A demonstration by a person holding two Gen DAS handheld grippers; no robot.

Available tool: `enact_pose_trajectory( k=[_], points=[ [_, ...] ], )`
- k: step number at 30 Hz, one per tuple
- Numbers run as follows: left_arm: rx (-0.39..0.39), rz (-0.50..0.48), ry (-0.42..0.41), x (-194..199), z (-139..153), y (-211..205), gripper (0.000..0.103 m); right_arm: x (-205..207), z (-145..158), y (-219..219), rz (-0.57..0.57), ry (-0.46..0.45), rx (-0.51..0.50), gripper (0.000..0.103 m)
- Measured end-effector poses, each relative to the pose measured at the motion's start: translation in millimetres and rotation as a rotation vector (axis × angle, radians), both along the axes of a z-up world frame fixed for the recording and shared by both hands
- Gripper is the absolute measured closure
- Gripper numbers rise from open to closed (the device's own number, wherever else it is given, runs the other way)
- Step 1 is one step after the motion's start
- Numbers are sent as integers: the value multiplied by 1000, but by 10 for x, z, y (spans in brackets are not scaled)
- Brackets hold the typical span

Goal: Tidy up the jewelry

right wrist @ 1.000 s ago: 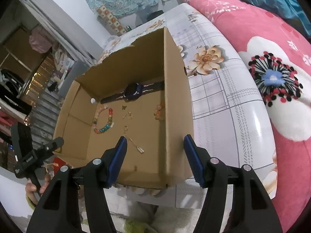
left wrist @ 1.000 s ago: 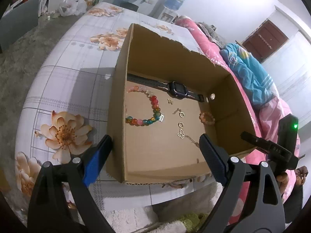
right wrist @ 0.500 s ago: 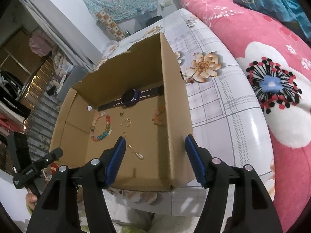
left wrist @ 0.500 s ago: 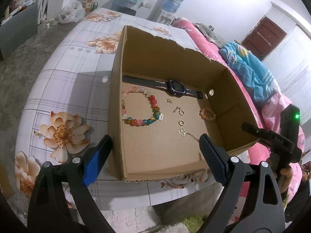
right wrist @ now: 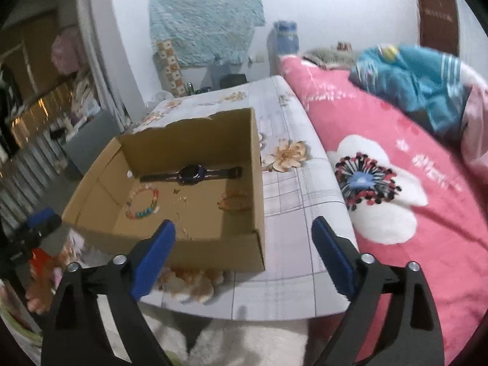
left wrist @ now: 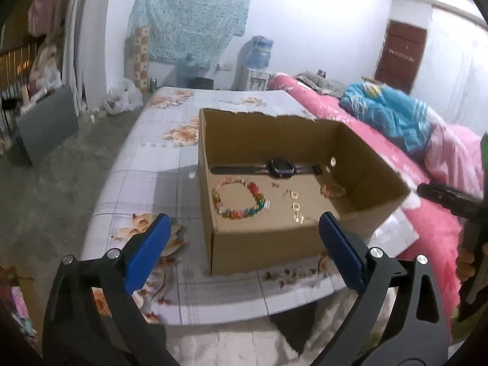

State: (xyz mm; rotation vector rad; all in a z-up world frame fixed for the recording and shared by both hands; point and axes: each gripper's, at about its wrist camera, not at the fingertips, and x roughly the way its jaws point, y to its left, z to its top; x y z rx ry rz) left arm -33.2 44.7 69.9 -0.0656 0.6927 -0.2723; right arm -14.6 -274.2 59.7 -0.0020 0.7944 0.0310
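Floral cloth covers the tabletop (left wrist: 146, 164), where an open cardboard box (left wrist: 259, 244) holds the jewelry. Inside, a dark watch (left wrist: 279, 168) lies along the far wall at 12 o'clock, a beaded bracelet (left wrist: 238, 198) at 9 o'clock, small gold earrings (left wrist: 295, 204) near the middle. Both the left gripper (left wrist: 244, 238) and right gripper (right wrist: 244, 238) have just been opening; they hang wide and empty, short of the box. The bracelet looks light and floppy, best pinched across its beads; the earrings seem tiny and slippery.

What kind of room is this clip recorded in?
Most likely a lived-in bedroom: a bed with a pink floral blanket, a water dispenser against the wall, and a low floral-covered table holding the cardboard box.
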Motion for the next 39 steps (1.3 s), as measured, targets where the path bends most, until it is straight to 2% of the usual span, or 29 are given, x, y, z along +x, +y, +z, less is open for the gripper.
enact_pose_trajectory(
  k=[6,12,17,19,21,23,29,33,39],
  points=[
    [140,17,-28,-120,-37,-226,8,-246,-41,247,20,-70,-39,7],
    [219,-9,-69,-139,-21,-413,8,-313,-47,449,11,-138,-54,7],
    [140,3,-5,-74,-75,-436,8,-310,-64,553,-2,-164,-53,7],
    [137,20,26,-42,-118,-443,8,-278,-95,606,-23,-150,-93,7],
    [168,45,54,-18,-179,-464,8,-246,-140,679,-28,-131,-143,7],
    [204,58,88,11,-240,-492,8,-225,-195,743,-9,-105,-150,7],
    [222,82,154,50,-319,-490,8,-133,-392,799,-12,9,-94,7],
    [203,91,188,96,-328,-477,8,-101,-454,780,-24,44,-46,7],
    [182,104,235,143,-361,-467,8,-77,-509,793,-30,73,-44,7]
  ],
)
